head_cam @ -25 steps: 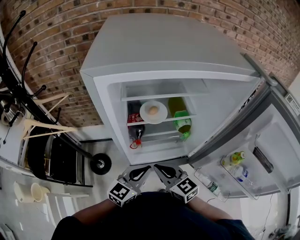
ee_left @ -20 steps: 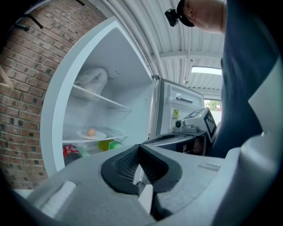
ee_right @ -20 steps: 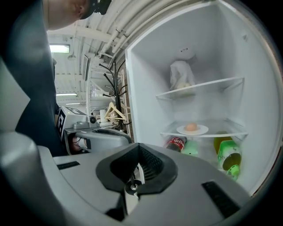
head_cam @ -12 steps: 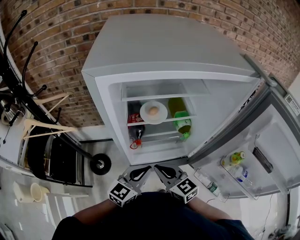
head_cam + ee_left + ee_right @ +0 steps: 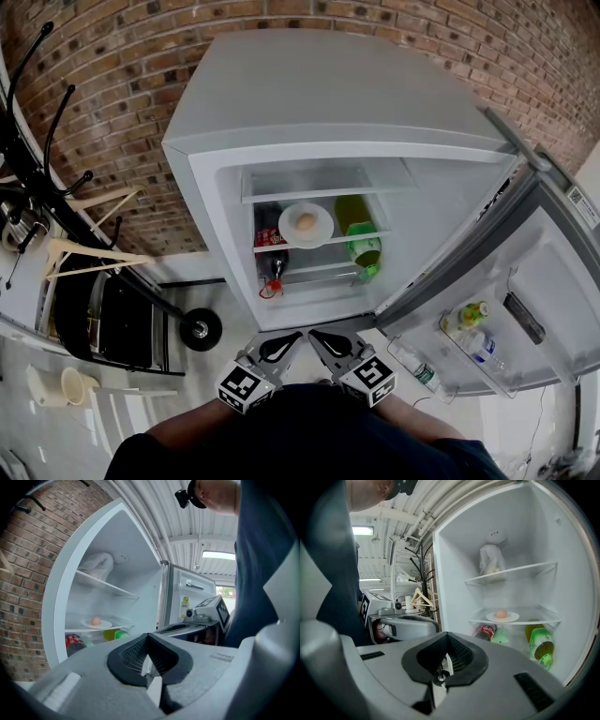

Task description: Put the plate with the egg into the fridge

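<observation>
Left gripper [image 5: 279,348] and right gripper [image 5: 330,343] you hold closed and empty, clear in front of the open fridge [image 5: 328,94], evidently because the plate [image 5: 322,232] bearing the egg [image 5: 305,221] rests on its middle shelf [image 5: 330,240].

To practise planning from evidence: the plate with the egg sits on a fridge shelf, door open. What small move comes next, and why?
Probably reach the right gripper toward the open door to start closing it: the plate already rests inside, and it and the left gripper are shut, empty.
</observation>
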`<state>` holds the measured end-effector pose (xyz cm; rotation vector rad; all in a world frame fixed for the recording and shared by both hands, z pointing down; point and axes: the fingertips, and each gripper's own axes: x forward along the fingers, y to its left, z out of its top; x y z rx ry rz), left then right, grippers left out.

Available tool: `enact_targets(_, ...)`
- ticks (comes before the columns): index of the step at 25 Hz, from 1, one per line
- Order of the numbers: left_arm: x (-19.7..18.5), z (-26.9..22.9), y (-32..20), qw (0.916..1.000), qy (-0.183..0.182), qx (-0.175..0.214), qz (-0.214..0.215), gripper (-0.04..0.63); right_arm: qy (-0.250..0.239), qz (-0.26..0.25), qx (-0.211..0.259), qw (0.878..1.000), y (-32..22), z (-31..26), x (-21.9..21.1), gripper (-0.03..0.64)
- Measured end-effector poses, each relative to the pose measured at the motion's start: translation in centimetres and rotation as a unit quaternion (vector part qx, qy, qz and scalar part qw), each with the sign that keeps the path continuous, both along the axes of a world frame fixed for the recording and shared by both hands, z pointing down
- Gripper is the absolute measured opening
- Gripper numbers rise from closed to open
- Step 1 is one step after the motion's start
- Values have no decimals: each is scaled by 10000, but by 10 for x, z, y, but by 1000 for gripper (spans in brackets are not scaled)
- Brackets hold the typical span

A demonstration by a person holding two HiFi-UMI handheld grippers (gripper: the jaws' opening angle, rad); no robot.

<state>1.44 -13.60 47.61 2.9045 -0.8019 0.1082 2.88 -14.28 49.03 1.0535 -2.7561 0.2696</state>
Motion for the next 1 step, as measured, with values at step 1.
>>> enact_targets(1, 0, 0, 0, 10000, 4, -3, 2, 5, -2, 4, -5, 10000, 0, 0, 0, 9)
